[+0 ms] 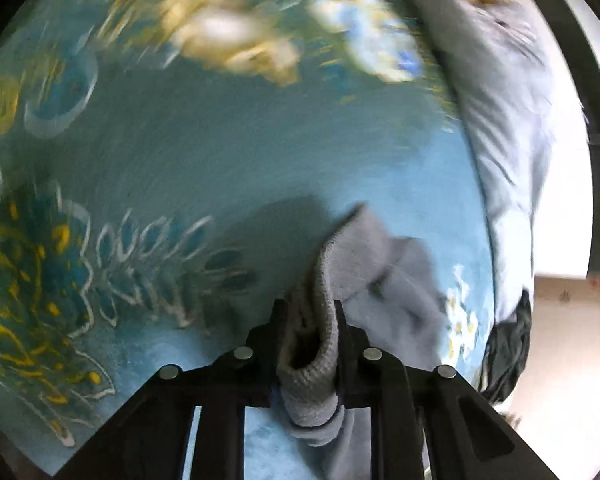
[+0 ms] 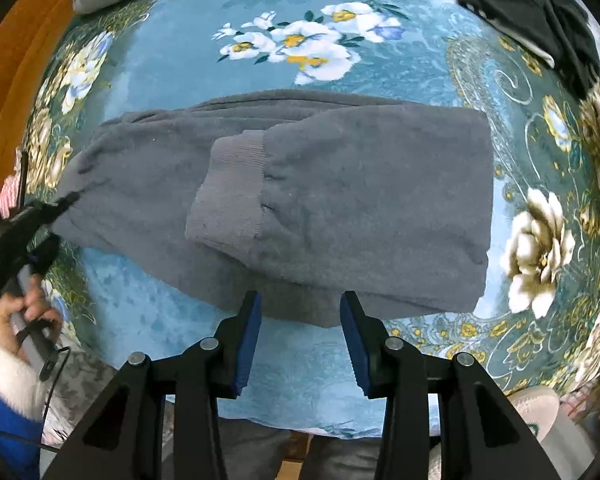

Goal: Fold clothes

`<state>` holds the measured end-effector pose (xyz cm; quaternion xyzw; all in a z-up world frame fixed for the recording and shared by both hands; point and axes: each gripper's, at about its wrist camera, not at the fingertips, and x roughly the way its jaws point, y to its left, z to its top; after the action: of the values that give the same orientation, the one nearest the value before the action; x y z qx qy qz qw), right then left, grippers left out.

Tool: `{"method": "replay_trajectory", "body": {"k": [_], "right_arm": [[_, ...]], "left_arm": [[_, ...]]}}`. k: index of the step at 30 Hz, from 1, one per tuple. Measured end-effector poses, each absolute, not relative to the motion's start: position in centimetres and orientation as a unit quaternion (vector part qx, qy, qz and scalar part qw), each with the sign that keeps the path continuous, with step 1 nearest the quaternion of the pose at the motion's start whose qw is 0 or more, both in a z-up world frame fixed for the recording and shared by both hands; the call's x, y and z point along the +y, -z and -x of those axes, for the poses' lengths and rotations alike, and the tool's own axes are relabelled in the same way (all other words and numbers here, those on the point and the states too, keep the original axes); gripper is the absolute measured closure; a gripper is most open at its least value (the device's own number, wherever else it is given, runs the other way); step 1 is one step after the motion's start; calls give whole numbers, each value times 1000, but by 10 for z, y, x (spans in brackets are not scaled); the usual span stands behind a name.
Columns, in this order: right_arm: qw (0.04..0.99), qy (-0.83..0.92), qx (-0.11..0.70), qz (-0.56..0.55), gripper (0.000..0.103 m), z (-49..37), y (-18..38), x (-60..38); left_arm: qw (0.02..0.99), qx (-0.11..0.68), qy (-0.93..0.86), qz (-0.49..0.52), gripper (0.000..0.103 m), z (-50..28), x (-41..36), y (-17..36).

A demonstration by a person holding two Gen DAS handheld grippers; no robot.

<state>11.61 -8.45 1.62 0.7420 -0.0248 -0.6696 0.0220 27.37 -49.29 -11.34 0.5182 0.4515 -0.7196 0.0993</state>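
The grey sweater (image 2: 300, 200) lies partly folded on the floral bed (image 2: 172, 312), 1 cuffed sleeve across it. The left gripper (image 1: 310, 332) pinches its edge; the right gripper (image 2: 300, 312) hovers agape at the near hem. Likely mid-fold: carry that edge across.

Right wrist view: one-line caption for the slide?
Right gripper open just short of the folded grey sweatpants on a blue floral blanket; left gripper pinches the garment's far end.
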Motion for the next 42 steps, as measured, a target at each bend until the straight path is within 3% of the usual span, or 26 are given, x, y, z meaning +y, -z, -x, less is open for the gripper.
{"method": "replay_trajectory", "body": {"k": [5,10,16,24,26,29,36,42], "right_arm": [[-4,674,-62,-736,61,-123,-24,-66],[-30,678,-100,-728,61,-126,-31,-42],[-83,691,-133,-705,61,-144,-41,11],[-172,667,-226,-689,61,-187,-30,97],[-178,663,-240,-686,61,-193,-28,107],[-171,662,-244,-687,61,-195,-24,109],[-117,682,-257,-674,61,-182,-18,100],[6,696,-237,-678,56,-136,-8,57]], "left_arm": [[-15,275,819,-504,83,-249,-409,7],[-121,159,846,-494,83,-231,-294,-43],[-223,88,808,-539,83,-216,-167,-31],[-251,5,730,-635,81,-226,-53,42],[-245,7,713,-657,74,-230,-46,55],[-253,62,684,-682,33,-232,-50,61],[-247,152,675,-679,32,-241,-116,29],[-84,167,705,-684,32,-233,-220,40]]}}
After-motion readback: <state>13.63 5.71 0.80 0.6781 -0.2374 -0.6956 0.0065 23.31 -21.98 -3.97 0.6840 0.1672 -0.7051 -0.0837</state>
